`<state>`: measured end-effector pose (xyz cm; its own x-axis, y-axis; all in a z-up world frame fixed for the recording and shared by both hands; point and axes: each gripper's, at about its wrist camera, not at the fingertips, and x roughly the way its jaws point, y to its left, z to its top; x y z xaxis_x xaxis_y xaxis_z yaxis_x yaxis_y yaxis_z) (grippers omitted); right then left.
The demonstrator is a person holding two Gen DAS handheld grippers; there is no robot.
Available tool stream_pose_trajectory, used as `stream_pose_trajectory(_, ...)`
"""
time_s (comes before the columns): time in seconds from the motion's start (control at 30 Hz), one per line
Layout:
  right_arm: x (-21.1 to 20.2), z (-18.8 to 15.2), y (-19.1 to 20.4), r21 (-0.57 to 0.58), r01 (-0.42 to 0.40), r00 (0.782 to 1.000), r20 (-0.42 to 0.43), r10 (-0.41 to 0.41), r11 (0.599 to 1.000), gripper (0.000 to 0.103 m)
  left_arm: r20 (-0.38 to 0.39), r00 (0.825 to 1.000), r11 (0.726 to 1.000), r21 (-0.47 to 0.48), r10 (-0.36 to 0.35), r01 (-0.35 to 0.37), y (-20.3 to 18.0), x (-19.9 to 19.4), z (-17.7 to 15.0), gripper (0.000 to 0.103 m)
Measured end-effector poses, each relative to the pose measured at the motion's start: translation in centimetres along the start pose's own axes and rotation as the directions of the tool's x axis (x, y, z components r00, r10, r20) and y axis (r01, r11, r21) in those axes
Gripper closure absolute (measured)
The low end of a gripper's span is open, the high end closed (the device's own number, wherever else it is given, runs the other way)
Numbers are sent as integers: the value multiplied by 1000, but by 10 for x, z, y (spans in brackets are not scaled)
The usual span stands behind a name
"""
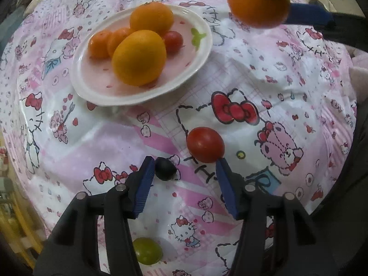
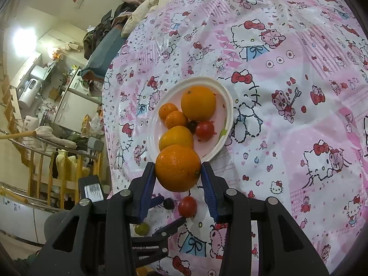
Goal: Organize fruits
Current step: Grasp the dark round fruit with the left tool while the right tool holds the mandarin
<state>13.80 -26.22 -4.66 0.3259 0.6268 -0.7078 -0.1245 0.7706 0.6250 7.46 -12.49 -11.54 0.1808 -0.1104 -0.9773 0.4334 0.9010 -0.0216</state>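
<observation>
My right tongs (image 2: 178, 172) pinch an orange (image 2: 177, 168) above the plate (image 2: 226, 96) for placing; left tongs (image 1: 184, 168) spread over the near tomato (image 1: 205, 144).

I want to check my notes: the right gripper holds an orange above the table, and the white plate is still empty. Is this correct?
Not quite. The right gripper does hold an orange, but the white plate is not empty: the right wrist view shows oranges and a tomato on it.

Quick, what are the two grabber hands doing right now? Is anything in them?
Left gripper: open, holding nothing; a dark grape and a red tomato lie near its tips.
Right gripper: shut on an orange.
</observation>
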Motion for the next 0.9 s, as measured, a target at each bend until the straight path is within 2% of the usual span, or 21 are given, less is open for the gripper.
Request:
stream_pose_trajectory(0.2,0,0,1,-4,0,1000,-5,0,1000,61,25,999,997,-60,-44,45,10,-11,-6,52)
stream_pose_trajectory(0.33,1,0,1,-4,0,1000,-5,0,1000,61,-38,999,996,-79,-33,30,17,-1,-11,52)
stream_pose_trajectory(0.4,1,0,1,-4,0,1000,-5,0,1000,61,-31,999,996,-86,-21,18,19,3,-9,52)
stream_pose_trajectory(0.43,1,0,1,-5,1,1000,-5,-1,1000,61,-24,1000,997,-75,-21,19,17,4,-7,54)
stream_pose_trajectory(0.5,1,0,1,-6,0,1000,-6,-1,1000,61,-20,1000,999,-35,-1,0,7,9,-2,65)
stream_pose_trajectory(0.53,1,0,1,-7,1,1000,-5,-1,1000,61,-33,999,1000,-24,13,-14,4,15,8,76)
stream_pose_trajectory(0.6,1,0,1,-8,2,1000,-5,-2,1000,61,-46,998,999,-26,43,-44,5,24,14,83)
stream_pose_trajectory(0.7,1,0,1,-11,10,1000,-4,-10,1000,61,-53,998,997,-71,21,-25,11,25,19,84)
stream_pose_trajectory(0.77,2,0,1,-6,14,1000,-5,-14,1000,61,-49,998,997,-70,38,-42,13,23,19,85)
stream_pose_trajectory(0.9,4,1,2,-12,25,1000,-2,-25,1000,61,-26,999,995,-95,26,-28,29,7,11,85)
